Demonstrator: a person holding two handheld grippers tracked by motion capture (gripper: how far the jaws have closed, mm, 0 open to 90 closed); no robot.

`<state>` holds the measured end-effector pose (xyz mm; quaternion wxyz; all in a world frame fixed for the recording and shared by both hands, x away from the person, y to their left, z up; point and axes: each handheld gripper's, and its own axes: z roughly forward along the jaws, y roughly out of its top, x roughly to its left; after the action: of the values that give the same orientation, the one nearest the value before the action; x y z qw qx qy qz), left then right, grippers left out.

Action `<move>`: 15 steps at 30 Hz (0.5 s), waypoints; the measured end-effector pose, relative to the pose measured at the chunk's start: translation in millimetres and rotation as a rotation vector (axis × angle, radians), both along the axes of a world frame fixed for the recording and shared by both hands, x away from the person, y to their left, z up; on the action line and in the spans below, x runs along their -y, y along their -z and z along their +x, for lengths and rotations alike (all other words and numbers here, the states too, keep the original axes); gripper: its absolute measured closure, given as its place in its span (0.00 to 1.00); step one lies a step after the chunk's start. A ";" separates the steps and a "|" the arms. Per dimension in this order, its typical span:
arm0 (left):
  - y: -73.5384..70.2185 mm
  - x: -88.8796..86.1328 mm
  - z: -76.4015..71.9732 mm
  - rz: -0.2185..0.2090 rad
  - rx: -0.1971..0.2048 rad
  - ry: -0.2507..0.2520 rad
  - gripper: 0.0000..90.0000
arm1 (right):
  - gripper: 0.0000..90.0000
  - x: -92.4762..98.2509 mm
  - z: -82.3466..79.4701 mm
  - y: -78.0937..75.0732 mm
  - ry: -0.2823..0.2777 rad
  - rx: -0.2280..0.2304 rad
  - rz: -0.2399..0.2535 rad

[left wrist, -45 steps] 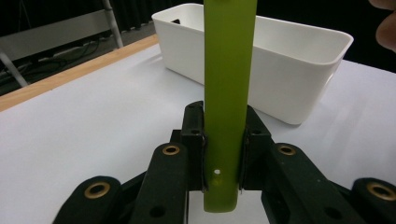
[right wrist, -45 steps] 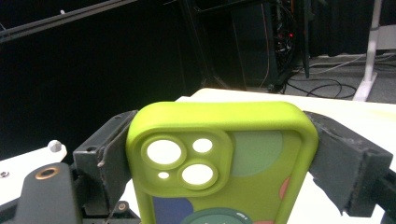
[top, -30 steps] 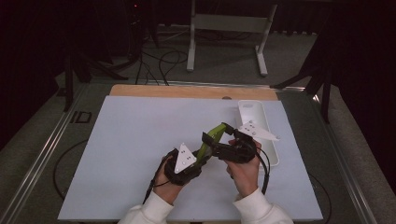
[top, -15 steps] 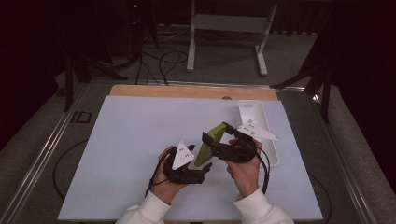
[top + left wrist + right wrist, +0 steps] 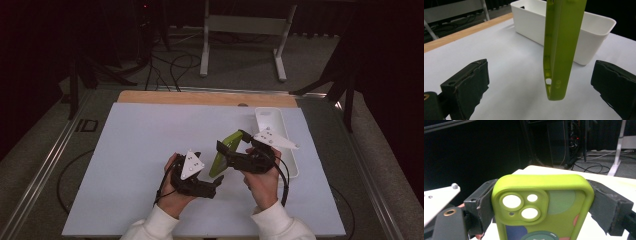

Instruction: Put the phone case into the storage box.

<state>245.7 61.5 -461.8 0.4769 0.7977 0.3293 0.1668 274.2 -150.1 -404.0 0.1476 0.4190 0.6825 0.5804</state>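
Since the earlier frame your left gripper (image 5: 216, 184) has let go of the green phone case (image 5: 226, 153) and drawn back a little toward you; its jaws have just been opening and now stand wide, with the case's lower end hanging between them but touching neither pad (image 5: 471, 85). Your right gripper (image 5: 231, 142) has kept its place and is clamped on the case, one pad on each long side near the camera cut-outs, as the right gripper view shows. You are holding the case tilted above the worktop (image 5: 145, 150), its lower end clear of the surface.

Just to the right of the case stands the white tray (image 5: 270, 122), running front to back along the worktop's right edge; your right gripper's grey plate overhangs its rim. In the left gripper view the tray's long wall sits close behind the case. You have broad open surface to the left and ahead of both grippers, up to the wooden strip (image 5: 200, 98) at the far edge. Toward you there is less room: your wrists are near the worktop's front edge.
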 end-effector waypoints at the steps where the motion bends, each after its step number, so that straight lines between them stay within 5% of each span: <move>1: -0.5 -1.4 0.1 -0.001 0.002 -0.001 0.02 | 0.17 -0.1 0.2 -0.4 -0.002 0.003 -0.003; 15: -4.5 -25.6 1.4 -0.001 0.012 -0.055 0.01 | 0.17 1.6 4.1 -4.0 0.013 0.004 -0.017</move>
<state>247.1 87.1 -457.3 0.4746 0.7869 0.3484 0.1847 278.3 -151.7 -399.9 0.1565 0.4210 0.6844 0.5743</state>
